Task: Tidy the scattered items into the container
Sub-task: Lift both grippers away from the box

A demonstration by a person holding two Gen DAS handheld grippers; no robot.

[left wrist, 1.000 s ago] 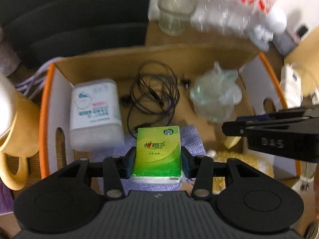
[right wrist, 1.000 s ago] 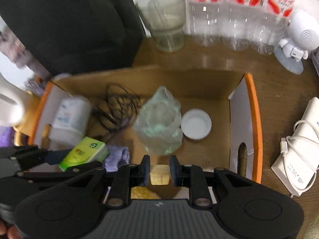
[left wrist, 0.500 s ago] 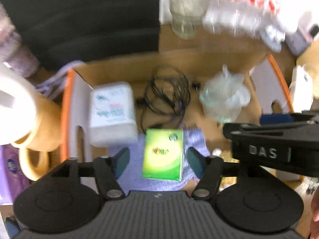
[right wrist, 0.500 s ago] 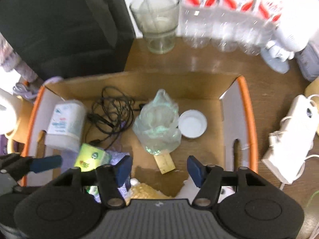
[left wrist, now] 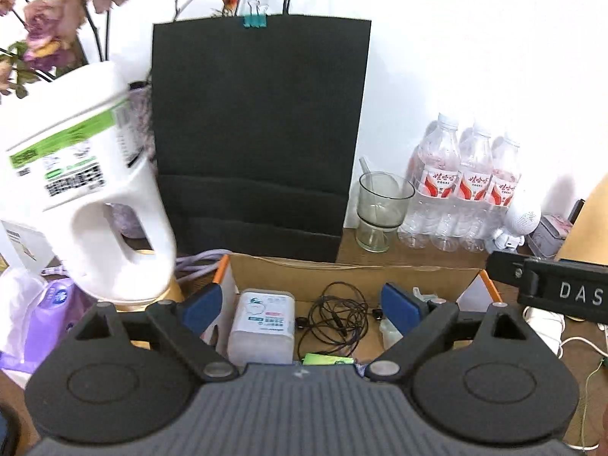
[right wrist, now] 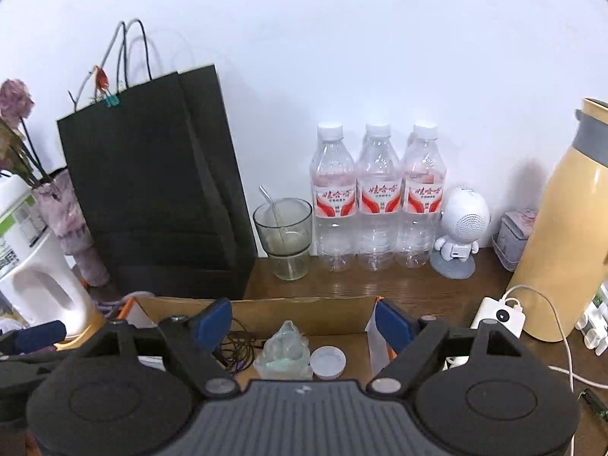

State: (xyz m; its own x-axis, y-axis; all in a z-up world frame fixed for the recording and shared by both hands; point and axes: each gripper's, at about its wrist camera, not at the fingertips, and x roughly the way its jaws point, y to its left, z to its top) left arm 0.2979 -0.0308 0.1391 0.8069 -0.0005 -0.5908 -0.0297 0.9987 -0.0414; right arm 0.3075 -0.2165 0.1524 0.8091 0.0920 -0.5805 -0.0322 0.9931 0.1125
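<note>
My left gripper (left wrist: 300, 306): jaws just opened wide, empty; green tissue pack (left wrist: 328, 359) lies in cardboard box (left wrist: 342, 269).
My right gripper (right wrist: 304, 321): jaws just opened wide, empty.
Next: lift clear above the rim.

Counts: one cardboard box (left wrist: 342, 269). In it – one tangle of black earphones (left wrist: 336, 321), one white wipes tub (left wrist: 264, 321), one green tissue pack (left wrist: 328, 360), one clear bag (right wrist: 285, 353), one white lid (right wrist: 327, 360). Along the desk's back edge – three water bottles (right wrist: 376, 205), one glass (right wrist: 283, 235), one black paper bag (left wrist: 262, 133).
</note>
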